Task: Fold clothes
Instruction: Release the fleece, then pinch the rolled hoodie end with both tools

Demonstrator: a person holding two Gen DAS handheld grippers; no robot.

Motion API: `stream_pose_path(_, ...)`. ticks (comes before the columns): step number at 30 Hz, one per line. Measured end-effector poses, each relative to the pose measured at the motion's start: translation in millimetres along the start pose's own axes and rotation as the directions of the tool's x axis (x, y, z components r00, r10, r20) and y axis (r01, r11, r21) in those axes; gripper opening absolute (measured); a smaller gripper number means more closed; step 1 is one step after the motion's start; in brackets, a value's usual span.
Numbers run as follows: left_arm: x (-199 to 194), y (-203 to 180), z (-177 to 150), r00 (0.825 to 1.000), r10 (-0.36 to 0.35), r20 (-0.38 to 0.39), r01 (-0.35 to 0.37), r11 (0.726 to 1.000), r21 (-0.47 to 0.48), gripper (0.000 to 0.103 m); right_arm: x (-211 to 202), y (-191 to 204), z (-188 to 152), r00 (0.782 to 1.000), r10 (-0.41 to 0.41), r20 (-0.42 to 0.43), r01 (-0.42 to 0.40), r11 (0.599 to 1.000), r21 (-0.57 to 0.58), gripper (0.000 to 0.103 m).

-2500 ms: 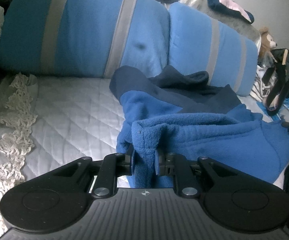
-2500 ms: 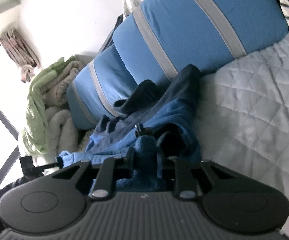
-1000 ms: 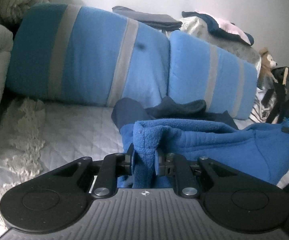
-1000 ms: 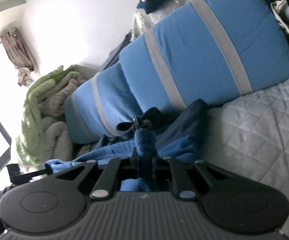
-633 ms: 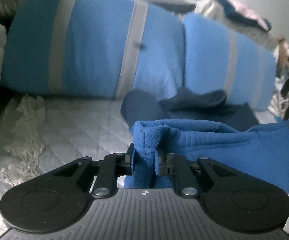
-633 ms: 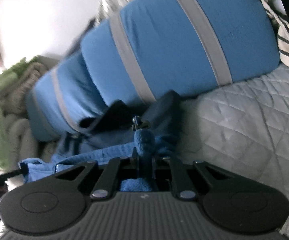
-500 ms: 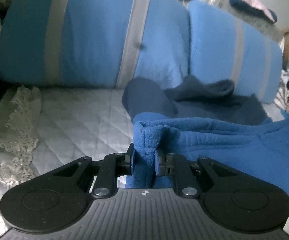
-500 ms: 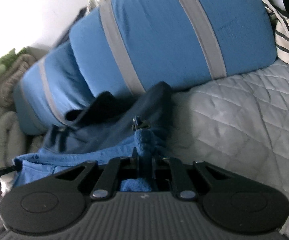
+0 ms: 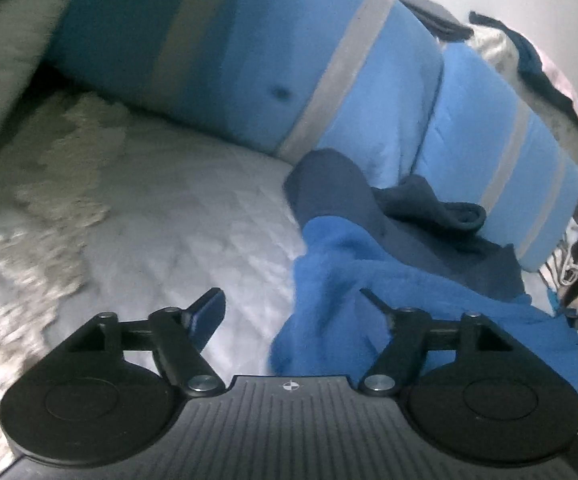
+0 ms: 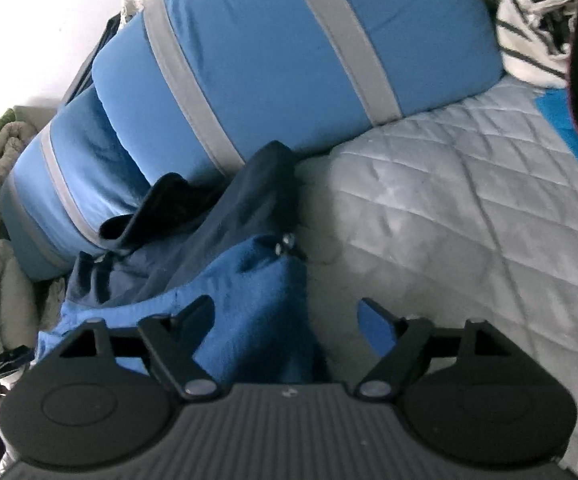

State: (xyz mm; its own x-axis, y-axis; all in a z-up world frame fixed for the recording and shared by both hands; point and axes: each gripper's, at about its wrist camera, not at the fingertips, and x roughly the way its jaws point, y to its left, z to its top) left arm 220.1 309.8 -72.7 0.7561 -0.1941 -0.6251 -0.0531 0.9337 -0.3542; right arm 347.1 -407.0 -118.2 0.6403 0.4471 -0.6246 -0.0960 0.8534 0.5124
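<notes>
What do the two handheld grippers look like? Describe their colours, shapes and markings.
Both are matt black plastic. The left gripper and right gripper each have a ribbed central body, two round discs at the sides, silver pivot screws on angled linkage arms, and a small round crosshair mark at centre. No cables show.

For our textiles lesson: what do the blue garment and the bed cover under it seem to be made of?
Blue garment: probably fleece, matte with a fuzzy, napped surface; its dark navy part looks smoother.
Bed cover: seemingly quilted fabric, pale grey, stitched in a diamond pattern that puffs slightly. The fibre cannot be told.
</notes>
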Motion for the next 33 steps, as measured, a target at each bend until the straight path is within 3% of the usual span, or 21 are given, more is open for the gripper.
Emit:
stream_pose_path(7,-46,5,-35,1.0,-0.018,-0.005,0.018,0.998,0.052,0.075,-39,-3,-24,0.999,-0.037,-0.024,0.035,0.995,-0.095,0.089)
stream_pose_path(13,-67,-14,-73,0.996,-0.08,-0.034,0.085,0.976,0.203,0.076,-68,6,-49,0.998,-0.014,-0.059,0.002,0.98,-0.199,0.091)
stream_pose_path(18,-54,-33,-95,0.998,-0.029,-0.06,0.047,0.947,0.319,0.076,-75,23,-68,0.992,0.021,-0.122,-0.061,0.941,-0.334,0.091)
stream_pose_path(23,-41,-47,-102,0.998,0.008,-0.056,0.015,0.917,0.398,0.075,-69,39,-81,0.99,-0.013,-0.137,-0.048,0.9,-0.433,0.091)
stream_pose_path(26,-34,-54,-103,0.998,0.039,-0.051,-0.012,0.892,0.451,0.072,-60,49,-88,0.989,-0.054,-0.138,-0.024,0.858,-0.512,0.091)
stream_pose_path(29,-30,-61,-104,0.997,0.052,-0.061,-0.016,0.875,0.484,0.055,-48,59,-100,0.982,-0.119,-0.144,0.006,0.79,-0.613,0.09)
stream_pose_path(32,-27,-67,-104,0.996,0.063,-0.065,-0.022,0.862,0.507,0.044,-34,66,-112,0.972,-0.179,-0.154,0.02,0.712,-0.702,0.088)
stream_pose_path(33,-26,-68,-104,0.996,0.07,-0.063,-0.028,0.857,0.515,0.035,-30,69,-116,0.967,-0.2,-0.156,0.024,0.684,-0.729,0.087)
